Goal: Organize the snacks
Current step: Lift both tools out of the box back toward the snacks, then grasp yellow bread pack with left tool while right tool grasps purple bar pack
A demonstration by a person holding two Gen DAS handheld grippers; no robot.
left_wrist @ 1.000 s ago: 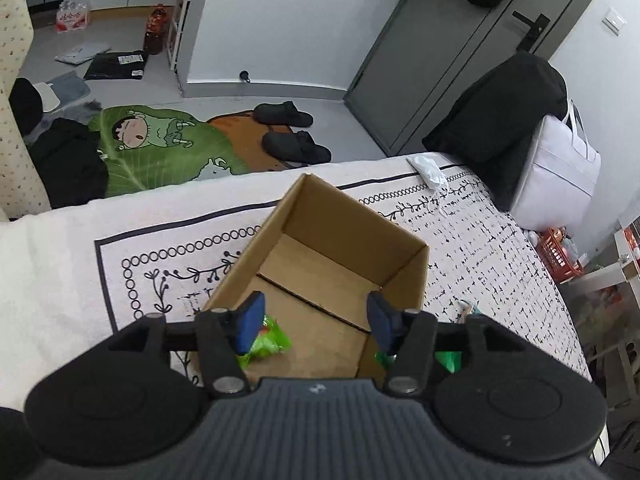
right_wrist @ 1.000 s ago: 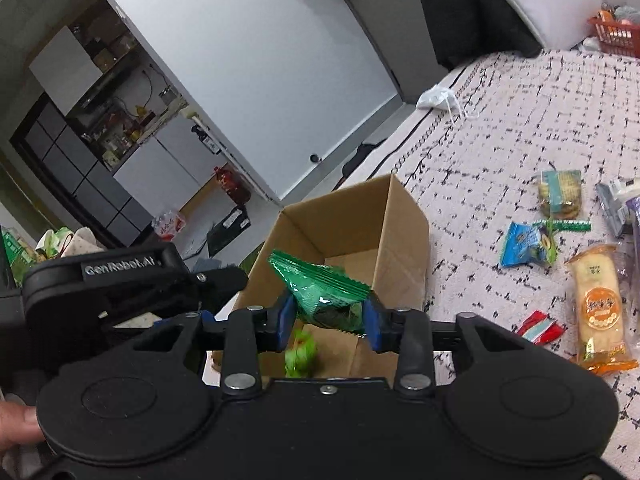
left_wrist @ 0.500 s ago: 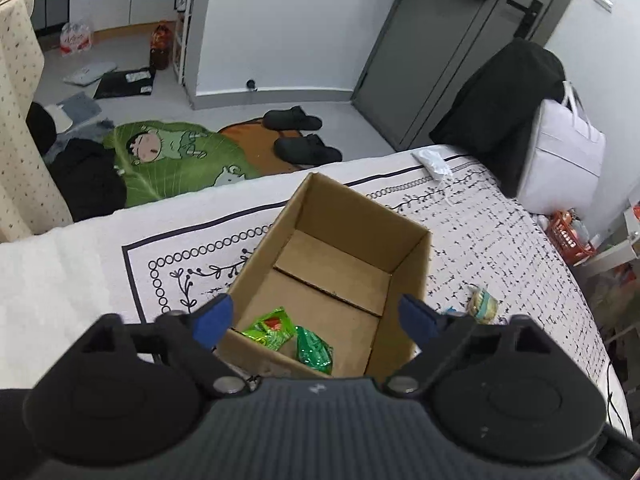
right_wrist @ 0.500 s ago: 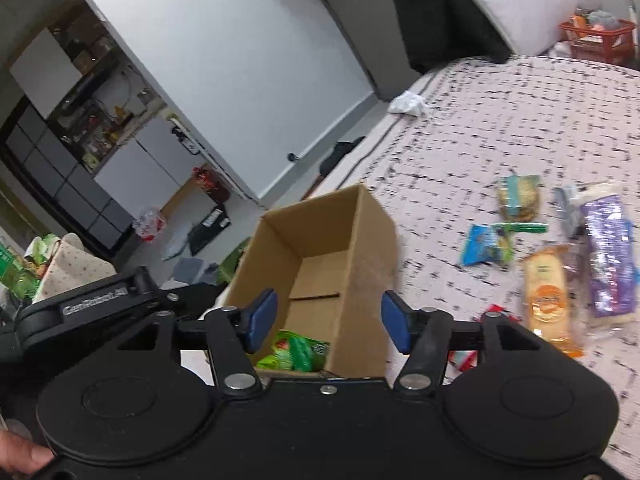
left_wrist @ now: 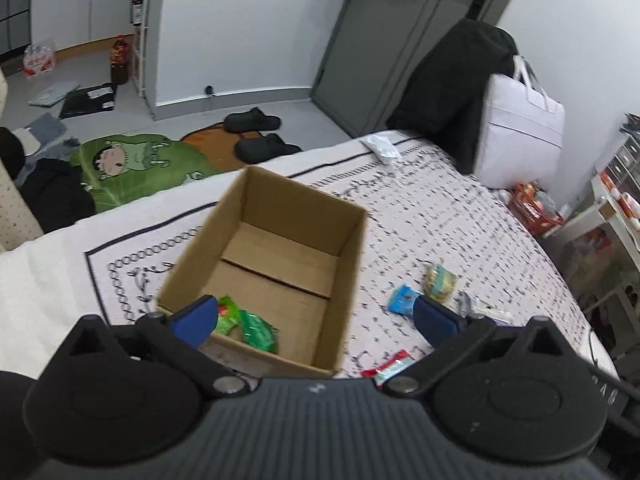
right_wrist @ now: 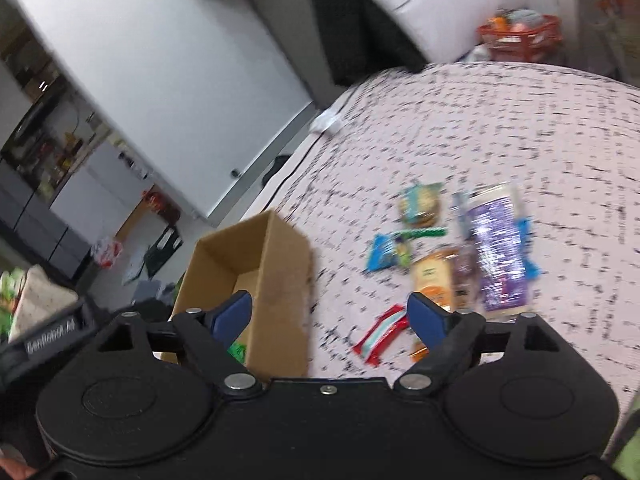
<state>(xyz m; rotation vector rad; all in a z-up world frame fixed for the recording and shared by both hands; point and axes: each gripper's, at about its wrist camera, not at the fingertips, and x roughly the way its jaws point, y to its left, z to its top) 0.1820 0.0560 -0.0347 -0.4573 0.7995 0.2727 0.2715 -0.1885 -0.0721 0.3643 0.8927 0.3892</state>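
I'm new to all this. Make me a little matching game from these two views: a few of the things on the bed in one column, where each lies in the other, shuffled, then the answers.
Things:
1. green snack packets
2. red and white wrapper
3. white face mask
4. purple packet

Places:
A. near the far edge of the bed
B. inside the cardboard box
C. on the bedspread, just right of the box
D. on the bedspread, farthest right in the snack cluster

Pairs: 1-B, 2-C, 3-A, 4-D
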